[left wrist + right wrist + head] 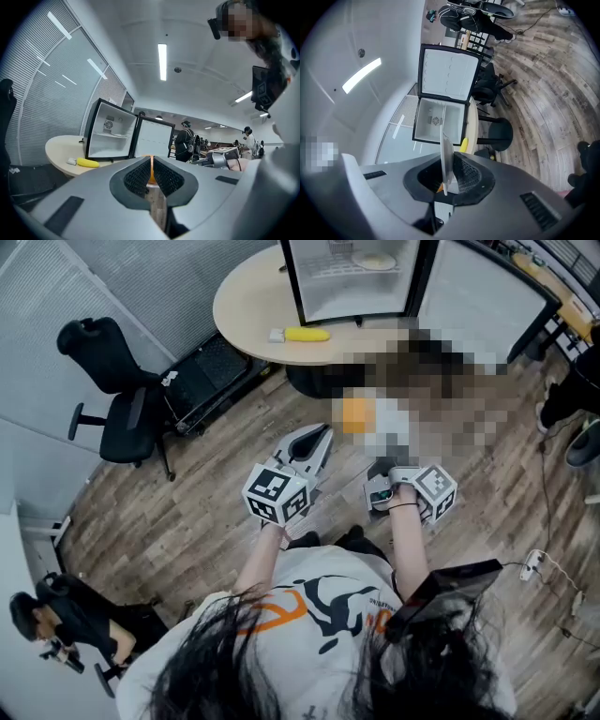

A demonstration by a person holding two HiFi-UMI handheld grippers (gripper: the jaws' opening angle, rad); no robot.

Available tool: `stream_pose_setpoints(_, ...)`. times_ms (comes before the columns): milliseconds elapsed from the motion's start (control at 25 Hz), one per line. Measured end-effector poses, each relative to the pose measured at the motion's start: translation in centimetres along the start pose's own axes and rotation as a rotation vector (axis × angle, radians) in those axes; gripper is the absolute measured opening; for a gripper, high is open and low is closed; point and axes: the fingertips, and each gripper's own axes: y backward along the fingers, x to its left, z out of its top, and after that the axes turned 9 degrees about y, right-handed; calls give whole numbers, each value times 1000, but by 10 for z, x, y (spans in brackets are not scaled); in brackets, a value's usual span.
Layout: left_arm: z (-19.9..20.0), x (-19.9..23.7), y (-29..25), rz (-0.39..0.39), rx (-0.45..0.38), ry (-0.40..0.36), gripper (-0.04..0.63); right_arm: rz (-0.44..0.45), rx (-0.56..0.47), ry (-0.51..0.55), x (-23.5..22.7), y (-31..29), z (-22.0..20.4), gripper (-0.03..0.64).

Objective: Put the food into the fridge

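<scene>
Right gripper (447,163) fingers pinch a thin plate (446,136); left gripper (151,162) fingers are pressed together. At twelve o'clock an open fridge (349,292) stands on the table (242,307), with a banana (306,334) at its seven.

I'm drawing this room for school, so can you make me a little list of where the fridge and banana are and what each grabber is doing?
fridge: on the round table, door open
banana: on the table in front of the fridge, not inside
left gripper: jaws together, holding nothing
right gripper: shut on the edge of a thin white plate
orange food: just ahead of the grippers, not in the fridge
</scene>
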Motion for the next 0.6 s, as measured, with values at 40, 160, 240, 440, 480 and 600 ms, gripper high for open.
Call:
stream_pose_setpoints(40,-1,-1,-3,1,1,-1,24,3,3,-3,-1,0,3,37)
stream_pose_setpoints(160,-1,-5,-13,5,1,-2,23,6,15,-7,-3,-2,11,37)
stream_pose_setpoints(240,-1,-7,-20,6,2,-4,24,6,22,-15,-6,-4,17,37)
stream_pose_setpoints(440,-5,-15,-38,9,-2,-9,23,14,41,-16,-13,-10,33,37)
stream_pose_setpoints(480,-5,-16,-42,12,-2,-9,25,15,46,-16,-13,-12,37,37)
stream_pose_setpoints(600,-8,-19,-51,24,-1,-7,23,13,63,-19,-17,-17,44,37)
